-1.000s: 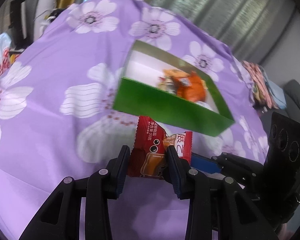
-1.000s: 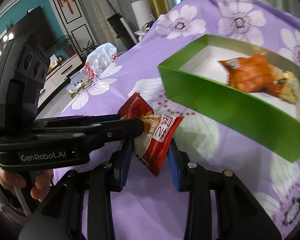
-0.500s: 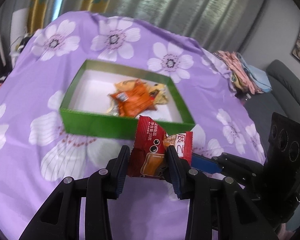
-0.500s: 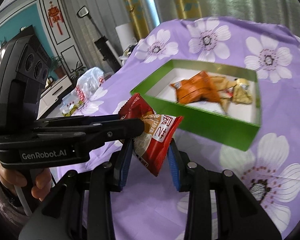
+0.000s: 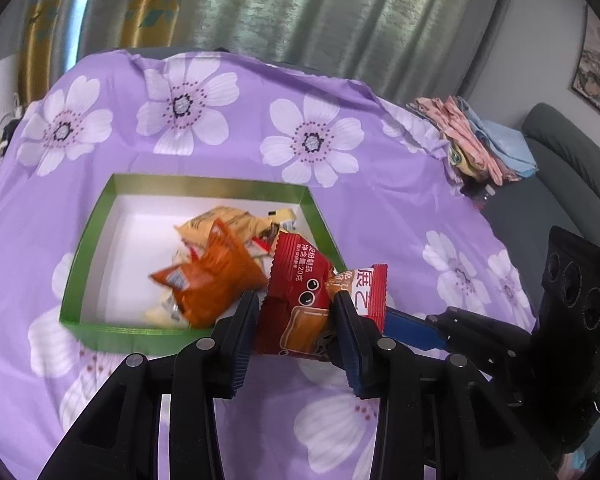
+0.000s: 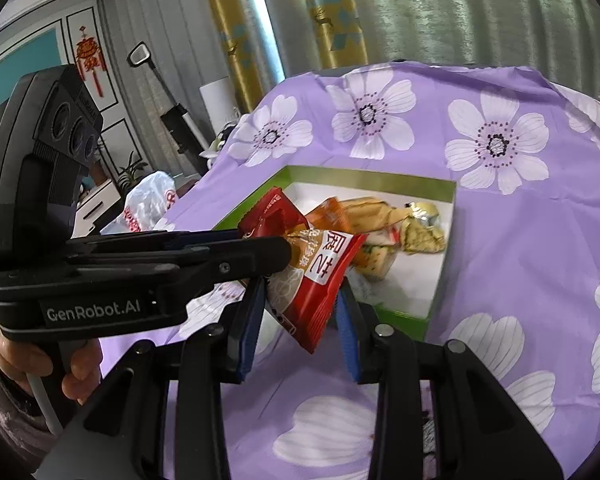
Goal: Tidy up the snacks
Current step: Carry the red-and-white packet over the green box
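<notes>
Both grippers hold one red snack packet (image 5: 300, 300) between them, above the near right corner of the green box (image 5: 88, 232). My left gripper (image 5: 296, 312) is shut on the packet's lower part. My right gripper (image 6: 300, 304) is shut on the packet (image 6: 320, 276) from the other side. The box (image 6: 440, 284) has a white floor and holds an orange packet (image 5: 216, 280) and several yellow and tan snack packets (image 6: 404, 220). The left gripper's arm (image 6: 140, 268) crosses the right wrist view from the left.
The purple flowered cloth (image 5: 312, 140) covers the table. Folded pink and blue fabric (image 5: 484, 144) lies at the far right edge, with a grey sofa (image 5: 572, 168) beyond. A white plastic bag (image 6: 148, 204) sits off the table's left side.
Both grippers have risen with the red packet and tilted down. The box now lies below and close, with the packet over its near right corner.
</notes>
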Motion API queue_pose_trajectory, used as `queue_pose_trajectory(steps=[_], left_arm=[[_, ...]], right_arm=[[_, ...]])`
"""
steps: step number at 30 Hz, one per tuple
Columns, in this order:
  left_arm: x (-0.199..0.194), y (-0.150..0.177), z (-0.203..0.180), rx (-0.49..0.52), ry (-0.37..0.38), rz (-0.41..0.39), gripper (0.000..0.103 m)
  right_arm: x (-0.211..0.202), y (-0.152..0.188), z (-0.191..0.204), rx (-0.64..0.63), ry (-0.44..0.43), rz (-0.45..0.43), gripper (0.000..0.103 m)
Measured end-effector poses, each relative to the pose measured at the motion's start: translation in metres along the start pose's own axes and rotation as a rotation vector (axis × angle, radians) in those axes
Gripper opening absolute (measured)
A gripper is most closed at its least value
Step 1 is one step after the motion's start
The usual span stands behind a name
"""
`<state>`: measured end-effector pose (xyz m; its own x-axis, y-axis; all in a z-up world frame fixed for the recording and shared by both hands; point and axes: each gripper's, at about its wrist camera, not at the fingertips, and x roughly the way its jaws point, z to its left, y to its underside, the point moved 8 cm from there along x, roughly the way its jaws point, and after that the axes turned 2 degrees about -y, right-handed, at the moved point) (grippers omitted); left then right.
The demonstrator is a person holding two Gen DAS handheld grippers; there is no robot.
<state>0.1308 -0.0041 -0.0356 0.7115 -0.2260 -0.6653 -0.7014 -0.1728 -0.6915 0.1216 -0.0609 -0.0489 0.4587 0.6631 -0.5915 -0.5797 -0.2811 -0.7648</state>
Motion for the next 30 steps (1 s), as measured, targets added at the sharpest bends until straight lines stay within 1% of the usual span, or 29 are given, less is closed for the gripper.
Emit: queue_pose_trajectory(steps=[6, 14, 23, 30], left_arm=[[0.023, -0.01, 0.004, 0.005, -0.014, 0.023, 0.038], [0.048, -0.01, 0.02, -0.017, -0.023, 0.057, 0.038], [0.062, -0.015, 0.041, -0.035, -0.05, 0.065, 0.038], [0.067, -0.019, 0.051, -0.035, -0.066, 0.063, 0.038]], right_arm=[[0.018, -0.009, -0.018, 0.022, 0.001, 0.013, 0.036], [0.043, -0.007, -0.031, 0.043, 0.003, 0.051, 0.036], [0.07, -0.013, -0.033, 0.045, -0.005, 0.092, 0.037], [0.082, -0.017, -0.033, 0.046, -0.008, 0.108, 0.037]])
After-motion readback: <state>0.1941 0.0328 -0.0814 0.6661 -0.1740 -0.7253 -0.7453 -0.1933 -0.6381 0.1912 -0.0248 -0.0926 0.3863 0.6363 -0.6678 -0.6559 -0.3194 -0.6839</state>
